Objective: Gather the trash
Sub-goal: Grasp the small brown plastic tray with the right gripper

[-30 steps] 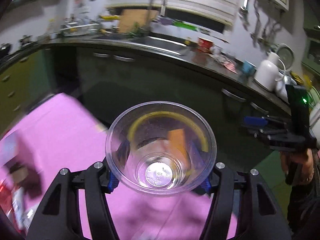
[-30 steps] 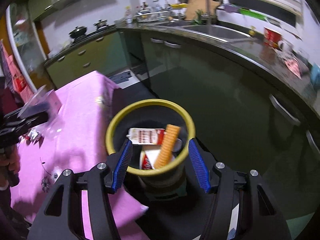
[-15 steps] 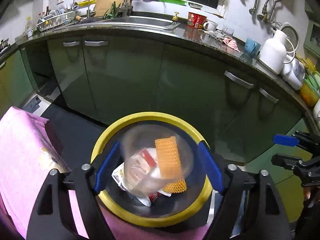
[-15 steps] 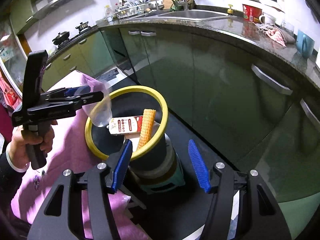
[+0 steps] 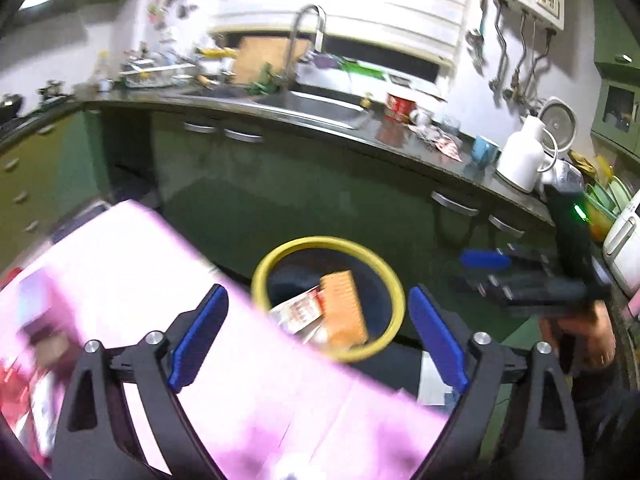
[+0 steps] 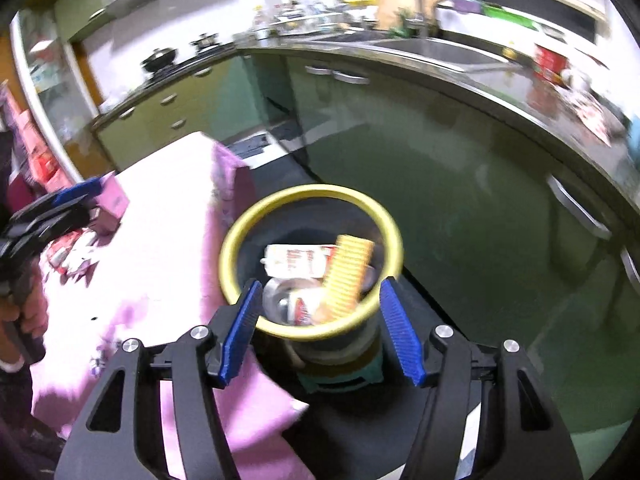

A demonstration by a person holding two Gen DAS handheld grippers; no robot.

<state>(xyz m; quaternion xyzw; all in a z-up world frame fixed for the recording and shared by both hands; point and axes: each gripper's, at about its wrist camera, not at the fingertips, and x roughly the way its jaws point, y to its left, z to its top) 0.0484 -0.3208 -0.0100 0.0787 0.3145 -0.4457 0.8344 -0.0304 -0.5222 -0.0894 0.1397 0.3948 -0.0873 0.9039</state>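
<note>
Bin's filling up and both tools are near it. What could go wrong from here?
1. The orange wafer-like piece stands tall in the yellow-rimmed bin, reaching its rim; another drop might tip it out.
2. The right tool hangs close over the rim and may knock it.
3. The left tool, empty and opening, could snag the pink tablecloth.

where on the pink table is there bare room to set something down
Free: the pink tablecloth between the yellow-rimmed bin and the wrappers. Crowded: the far-left edge, with wrappers, a pink box and the left claw.
</note>
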